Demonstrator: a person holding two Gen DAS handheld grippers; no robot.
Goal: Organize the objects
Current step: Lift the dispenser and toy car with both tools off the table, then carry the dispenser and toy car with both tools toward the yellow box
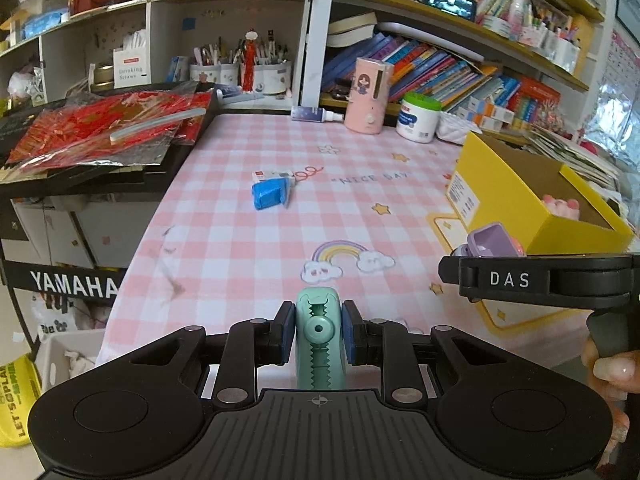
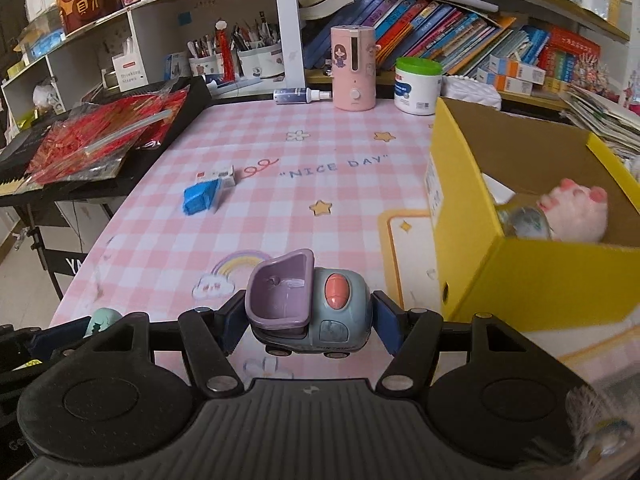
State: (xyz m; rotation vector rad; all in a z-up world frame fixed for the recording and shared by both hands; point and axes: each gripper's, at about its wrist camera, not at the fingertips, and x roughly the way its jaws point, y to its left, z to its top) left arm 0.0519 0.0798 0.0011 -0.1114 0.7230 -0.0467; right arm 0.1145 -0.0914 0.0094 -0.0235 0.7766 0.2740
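The left tongs (image 1: 319,332) are pinching a mint-green toothed clip (image 1: 320,336) between their blue pads, holding it upright above the near edge of the table (image 1: 224,240), which is wearing a pink checked cloth. The right tongs (image 2: 308,322) are gripping a small toy dump truck (image 2: 308,304) by its sides; the truck's grey-blue cab is carrying a coral dome and its purple tipper bed is opening toward the left. The truck's wheels are hanging just above the cloth, near a printed rainbow (image 2: 240,264).

In the left wrist view, the right tongs are showing as a black bar marked DAS, with the purple tipper peeking over it and the person's right hand (image 1: 610,372) wrapping the handle.

Just to the right of the truck, an open yellow cardboard box (image 2: 540,280) is standing on the table, already holding a pink plush paw (image 2: 576,216) and a greyish item too blurred to name. Further out on the cloth, well apart from both tongs, a blue-wrapped packet (image 2: 200,198) is lying against a small white carton (image 2: 216,176). At the far edge, a pink dispenser (image 2: 354,68), a white jar with a green lid (image 2: 418,86) and a lying spray bottle (image 2: 302,95) are lining up below bookshelves.
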